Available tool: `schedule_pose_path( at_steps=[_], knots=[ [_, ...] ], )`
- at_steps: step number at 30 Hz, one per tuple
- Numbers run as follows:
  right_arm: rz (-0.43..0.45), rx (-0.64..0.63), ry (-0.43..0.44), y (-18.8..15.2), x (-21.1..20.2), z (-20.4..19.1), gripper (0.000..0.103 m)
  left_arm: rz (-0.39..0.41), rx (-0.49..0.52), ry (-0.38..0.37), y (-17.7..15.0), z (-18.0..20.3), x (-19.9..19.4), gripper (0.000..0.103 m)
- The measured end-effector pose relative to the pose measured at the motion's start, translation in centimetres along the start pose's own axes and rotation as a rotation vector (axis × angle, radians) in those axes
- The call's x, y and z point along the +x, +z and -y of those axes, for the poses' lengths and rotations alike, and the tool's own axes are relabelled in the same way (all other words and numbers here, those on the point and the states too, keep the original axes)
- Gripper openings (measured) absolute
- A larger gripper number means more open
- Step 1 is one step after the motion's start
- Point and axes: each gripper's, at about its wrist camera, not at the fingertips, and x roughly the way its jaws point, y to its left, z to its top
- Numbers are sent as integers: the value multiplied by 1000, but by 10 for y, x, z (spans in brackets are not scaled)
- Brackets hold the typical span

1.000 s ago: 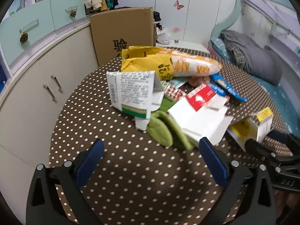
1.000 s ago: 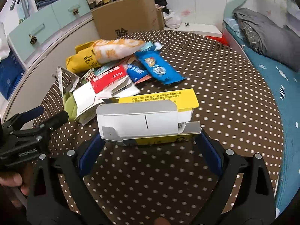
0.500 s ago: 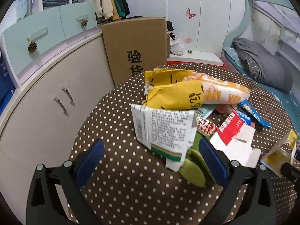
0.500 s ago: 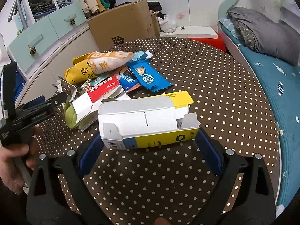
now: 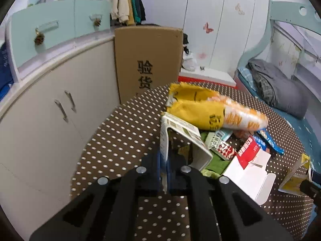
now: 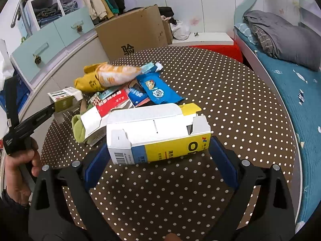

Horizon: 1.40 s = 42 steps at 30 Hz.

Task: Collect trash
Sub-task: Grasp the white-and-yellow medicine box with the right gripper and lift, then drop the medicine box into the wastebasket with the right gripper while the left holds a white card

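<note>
Trash lies heaped on the dotted brown surface (image 6: 230, 92). At the left edge of the heap, the left claw (image 5: 164, 166) is pinched tight on one wall of an opened white-and-green carton (image 5: 180, 138), lifted off the surface. Right of it sit a yellow bag (image 6: 90, 82), a red-and-white box (image 6: 112, 104) and a blue wrapper (image 6: 158, 92). Nearest, the right claw (image 6: 158, 152) grips a yellow-and-white carton (image 6: 160, 134) end to end between its blue pads (image 6: 94, 160).
</note>
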Motion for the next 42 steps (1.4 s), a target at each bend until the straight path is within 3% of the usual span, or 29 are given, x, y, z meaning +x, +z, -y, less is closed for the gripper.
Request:
schedule_pose_path(
  at_steps=[7,13,18,25,29,33,42],
  knots=[
    [46,9,4,6,-21,16,92,66,-21,-46,7,4,-41,5],
    [109,54,20,20,-53,42,92,116,10,-139,18,35,-78,5],
    [177,134,22,36,-87,90,92,126,68,-259,25,87,-93,5],
    [219,268,-100,38,-111,185,92,77,138,-405,23,166,-87,5],
    [161,408,-155,21,-93,255,92,23,180,-458,18,207,-74,5],
    [50,555,-177,-9,-49,324,92,-23,233,-485,13,245,-56,5],
    [-95,721,-169,-53,35,405,92,-101,336,-520,3,322,-21,5]
  ],
)
